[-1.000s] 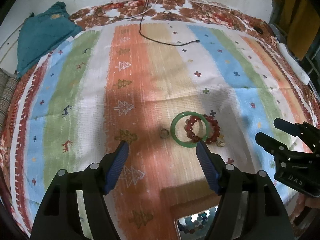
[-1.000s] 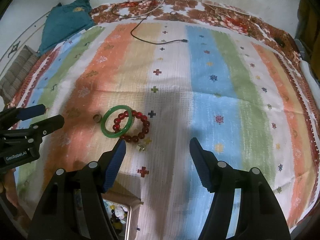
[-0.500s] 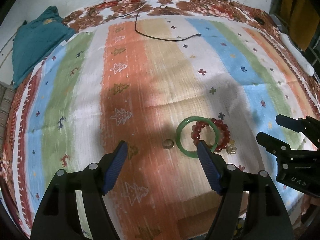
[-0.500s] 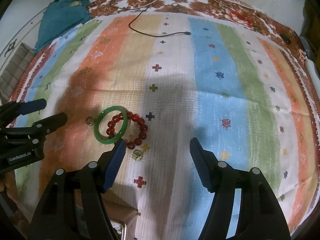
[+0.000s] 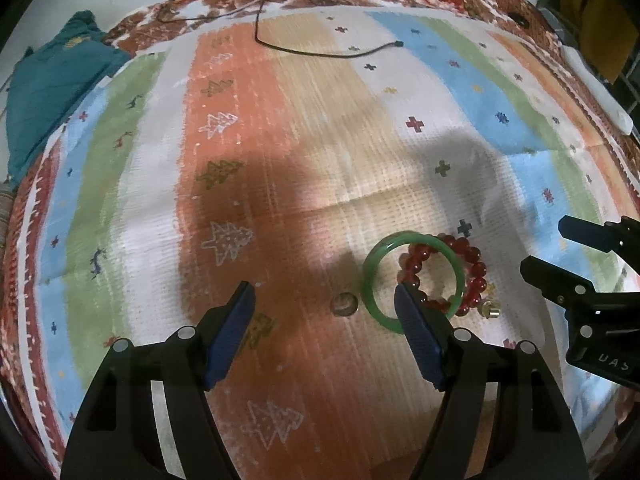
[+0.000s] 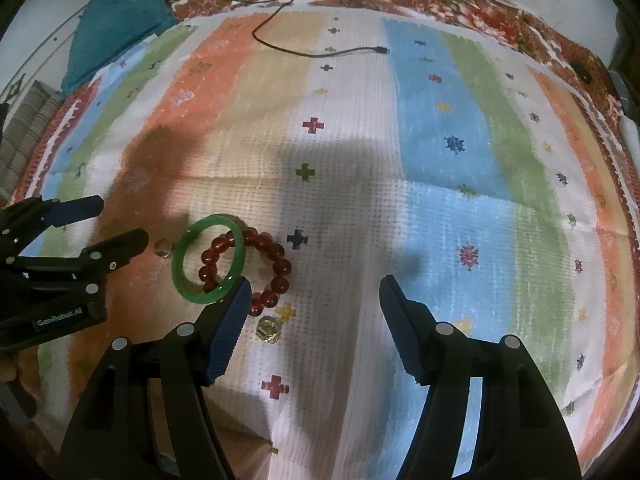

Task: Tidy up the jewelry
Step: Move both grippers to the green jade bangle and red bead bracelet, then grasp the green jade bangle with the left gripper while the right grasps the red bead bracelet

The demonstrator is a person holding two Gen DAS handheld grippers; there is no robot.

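Hovering L gripper [image 5: 324, 308] & R gripper [image 6: 314, 300], both spread; green bangle [image 5: 414, 280] overlaps red bead bracelet [image 5: 460, 276] lower right, may drag along.

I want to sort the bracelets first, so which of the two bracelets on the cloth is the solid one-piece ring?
The green bangle: one smooth, unbroken hoop. The red bead bracelet is a string of separate round beads, and the bangle lies overlapping it.

"genrobot.ai" on left tongs [image 6: 120, 220]

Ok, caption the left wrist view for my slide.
Open left tongs hover over a small ring, beside a green bangle overlapping a red bead bracelet.
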